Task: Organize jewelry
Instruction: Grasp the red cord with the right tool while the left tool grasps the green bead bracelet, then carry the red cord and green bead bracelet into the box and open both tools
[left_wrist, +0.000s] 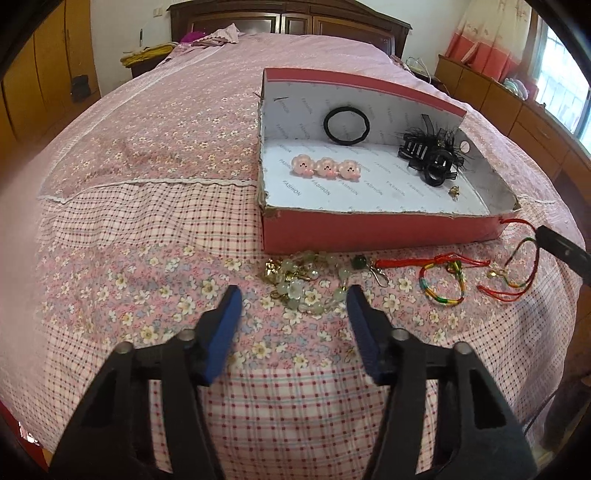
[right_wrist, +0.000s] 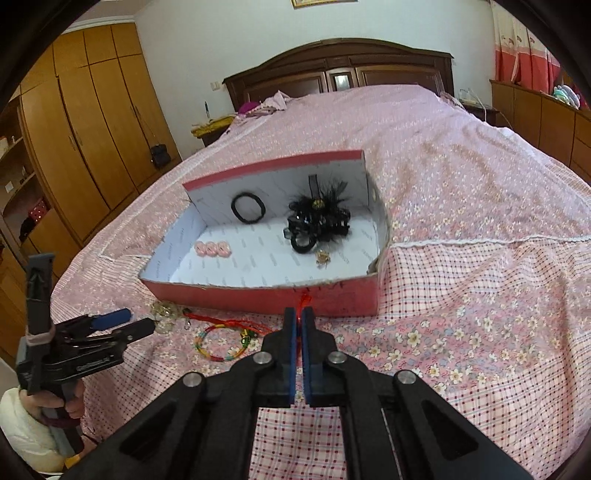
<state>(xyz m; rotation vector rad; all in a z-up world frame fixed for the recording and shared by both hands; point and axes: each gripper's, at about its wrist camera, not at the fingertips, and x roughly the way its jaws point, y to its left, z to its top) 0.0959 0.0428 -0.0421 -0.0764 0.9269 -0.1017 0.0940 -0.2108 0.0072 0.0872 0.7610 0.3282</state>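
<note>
Red cord (right_wrist: 303, 300) sits pinched in the closed right hand-held gripper (right_wrist: 299, 314), before the box (right_wrist: 258, 295).

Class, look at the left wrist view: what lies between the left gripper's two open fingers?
In the left wrist view, the pale bead jewelry lies on the bedspread just ahead of the gap in the left gripper; the fingers do not touch it.

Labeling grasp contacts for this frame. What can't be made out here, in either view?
- Right gripper, right wrist view: shut; a red cord shows just past the tips, its grip point hidden by the fingers.
- Same cord, left wrist view: runs to the gripper, whose tips are not visible.
- Small gold piece in the red box: too small to identify.
- Bead bracelet: between the open left gripper fingers; contact unclear.
</note>
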